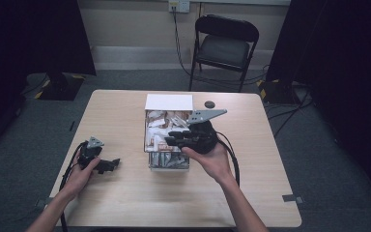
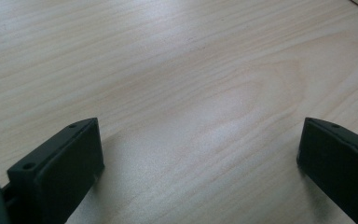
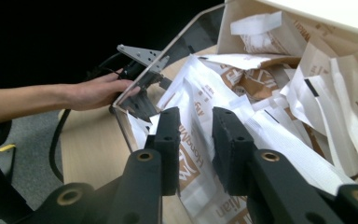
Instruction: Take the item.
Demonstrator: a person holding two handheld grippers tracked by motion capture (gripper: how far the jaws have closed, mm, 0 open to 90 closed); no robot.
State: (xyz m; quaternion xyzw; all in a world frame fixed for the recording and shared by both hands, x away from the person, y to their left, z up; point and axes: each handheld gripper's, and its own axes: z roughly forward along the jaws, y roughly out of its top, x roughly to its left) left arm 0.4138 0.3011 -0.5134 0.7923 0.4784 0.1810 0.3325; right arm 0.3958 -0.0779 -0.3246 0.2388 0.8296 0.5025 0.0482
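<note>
The left gripper (image 1: pixel 110 165) rests on the table (image 1: pixel 125 203) left of the clear box (image 1: pixel 170 164), jaws wide apart over bare wood; the right gripper (image 3: pixel 196 135) hangs over the box, jaws narrowed around a white-and-brown sachet (image 3: pixel 193 154), whether pinching it I cannot tell; more sachets fill the box.

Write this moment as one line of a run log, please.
right claw: narrowed around a packet in box, grip unclear | left claw: open, on table
</note>
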